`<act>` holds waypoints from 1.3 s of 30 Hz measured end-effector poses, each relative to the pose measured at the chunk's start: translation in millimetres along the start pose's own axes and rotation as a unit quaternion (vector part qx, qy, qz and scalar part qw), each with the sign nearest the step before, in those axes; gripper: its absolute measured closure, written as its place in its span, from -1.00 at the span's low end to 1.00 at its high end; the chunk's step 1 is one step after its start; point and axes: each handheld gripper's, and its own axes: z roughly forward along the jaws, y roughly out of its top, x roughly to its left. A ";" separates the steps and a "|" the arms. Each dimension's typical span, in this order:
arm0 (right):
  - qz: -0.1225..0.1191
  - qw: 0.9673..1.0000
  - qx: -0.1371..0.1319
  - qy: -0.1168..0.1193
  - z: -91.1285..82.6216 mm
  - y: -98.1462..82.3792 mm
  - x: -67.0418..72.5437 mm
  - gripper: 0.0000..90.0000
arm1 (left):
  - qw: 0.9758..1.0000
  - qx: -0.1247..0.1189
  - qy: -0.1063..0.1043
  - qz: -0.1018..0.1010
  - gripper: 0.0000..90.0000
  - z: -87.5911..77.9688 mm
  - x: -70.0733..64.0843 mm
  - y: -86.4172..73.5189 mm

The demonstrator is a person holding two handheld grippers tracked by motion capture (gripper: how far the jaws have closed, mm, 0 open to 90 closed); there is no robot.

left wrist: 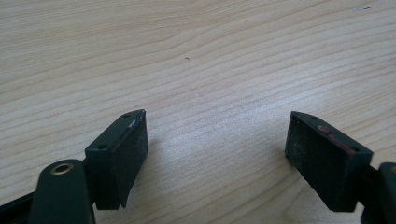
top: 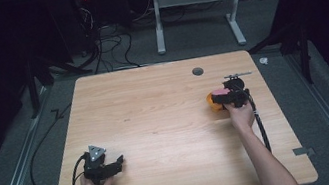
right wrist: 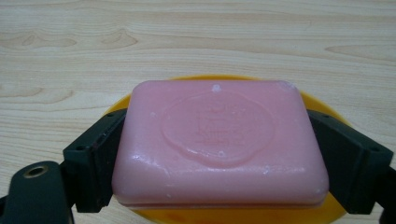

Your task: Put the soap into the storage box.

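Observation:
A pink bar of soap (right wrist: 219, 142) with an embossed oval seal sits between the jaws of my right gripper (right wrist: 215, 158), which press on its two short sides. Under it lies an orange-yellow dish (right wrist: 322, 109). In the high view the soap (top: 221, 92) and the dish (top: 211, 102) are at the table's right side, with the right gripper (top: 234, 95) over them. My left gripper (top: 106, 167) rests near the front left corner. In the left gripper view that left gripper (left wrist: 217, 149) has its jaws spread wide over bare wood.
The wooden table (top: 157, 124) has a round dark grommet hole (top: 197, 71) near its far edge. Cables trail from both grippers off the front edge. Beyond the table stand a white desk frame (top: 195, 1) and floor cables (top: 109, 46).

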 end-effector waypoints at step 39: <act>0.008 1.000 0.010 -0.009 6.4 -2.4 2.1 -0.72 | 1.000 0.000 0.000 0.000 -0.52 0.0 0.0 0.0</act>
